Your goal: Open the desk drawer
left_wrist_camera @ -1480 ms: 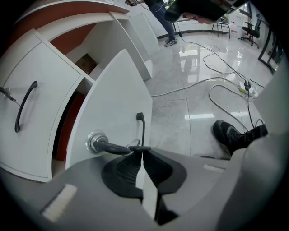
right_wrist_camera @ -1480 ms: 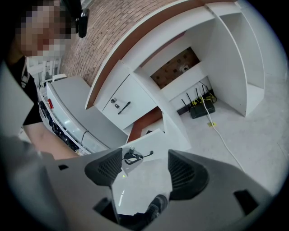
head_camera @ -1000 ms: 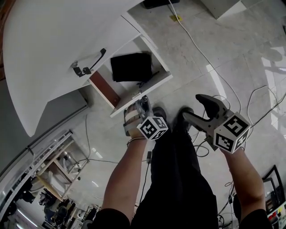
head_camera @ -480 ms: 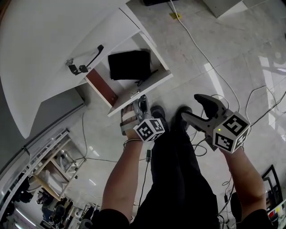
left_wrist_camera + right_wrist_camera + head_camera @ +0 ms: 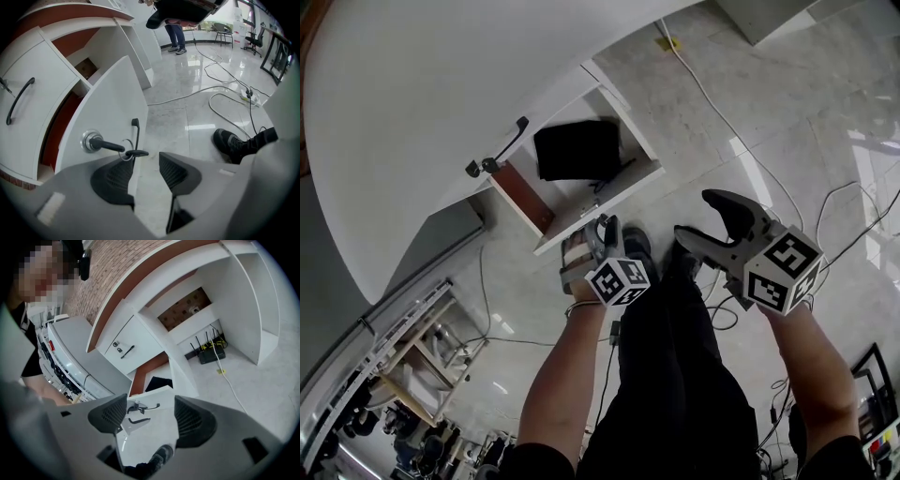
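Down at 6 o'clock in the head view, the person's dark trouser legs fill the frame between both forearms. Up at 1 o'clock from them the right tool is released, jaws wide with nothing between them. At 11 o'clock the left tool sits just below the open desk drawer. Its jaws have just been opening and stand apart; the drawer front's edge runs into the gap, neither pad pressing on it. The black handle is just ahead, a key in the lock beside it. Farther, at 12 o'clock, a black object lies in the drawer, which is pulled out from under the white tabletop.
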`<control>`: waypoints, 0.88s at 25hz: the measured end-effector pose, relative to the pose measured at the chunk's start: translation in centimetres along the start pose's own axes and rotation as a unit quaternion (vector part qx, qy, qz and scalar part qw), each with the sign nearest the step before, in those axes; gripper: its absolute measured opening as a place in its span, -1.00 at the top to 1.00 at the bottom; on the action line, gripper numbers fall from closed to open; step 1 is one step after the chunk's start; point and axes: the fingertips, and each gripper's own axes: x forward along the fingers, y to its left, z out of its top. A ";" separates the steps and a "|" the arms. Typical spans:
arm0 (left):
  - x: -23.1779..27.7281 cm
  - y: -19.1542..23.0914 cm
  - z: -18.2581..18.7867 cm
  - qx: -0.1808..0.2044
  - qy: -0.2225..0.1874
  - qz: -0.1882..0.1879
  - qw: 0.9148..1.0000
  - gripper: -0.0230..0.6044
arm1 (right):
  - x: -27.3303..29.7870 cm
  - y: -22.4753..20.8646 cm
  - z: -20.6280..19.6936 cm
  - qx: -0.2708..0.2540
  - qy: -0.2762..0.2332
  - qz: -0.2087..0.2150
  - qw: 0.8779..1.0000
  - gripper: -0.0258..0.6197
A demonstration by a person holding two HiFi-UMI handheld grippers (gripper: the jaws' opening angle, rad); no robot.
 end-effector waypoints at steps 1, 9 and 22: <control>0.2 -0.3 0.0 0.000 -0.002 -0.002 1.000 0.37 | 0.1 -0.3 -0.3 0.002 0.000 -0.004 1.000 -0.09; 0.4 -1.5 0.0 0.008 -0.009 -0.017 1.000 0.18 | 1.3 0.1 -4.1 0.026 0.035 -0.010 0.999 -0.09; -2.5 -1.1 -1.5 0.043 -0.031 -0.017 0.998 0.14 | 3.6 2.2 -4.1 0.042 0.010 -0.007 0.999 -0.09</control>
